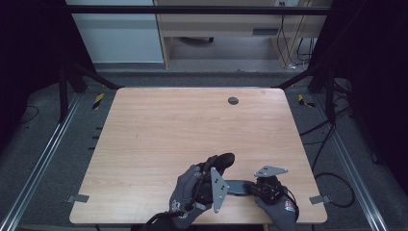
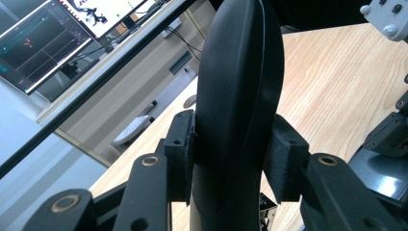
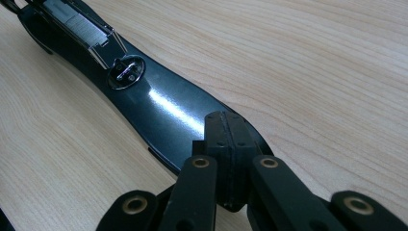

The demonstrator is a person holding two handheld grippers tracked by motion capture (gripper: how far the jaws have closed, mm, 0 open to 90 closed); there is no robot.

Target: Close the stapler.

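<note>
One wooden table (image 1: 159, 139), one black stapler (image 1: 236, 186) near its front edge, opened out. Two grippers on it: left gripper (image 2: 235, 159) pinched the stapler's raised top arm (image 2: 238, 96) between both pads; right gripper (image 3: 226, 144), pads pressed together, bore down on the flat base (image 3: 163, 108).

left gripper (image 2: 235, 163) has its jaws clamped on a glossy black handle (image 2: 238, 86), sticking up over the wooden worktop (image 2: 332, 96).
</note>
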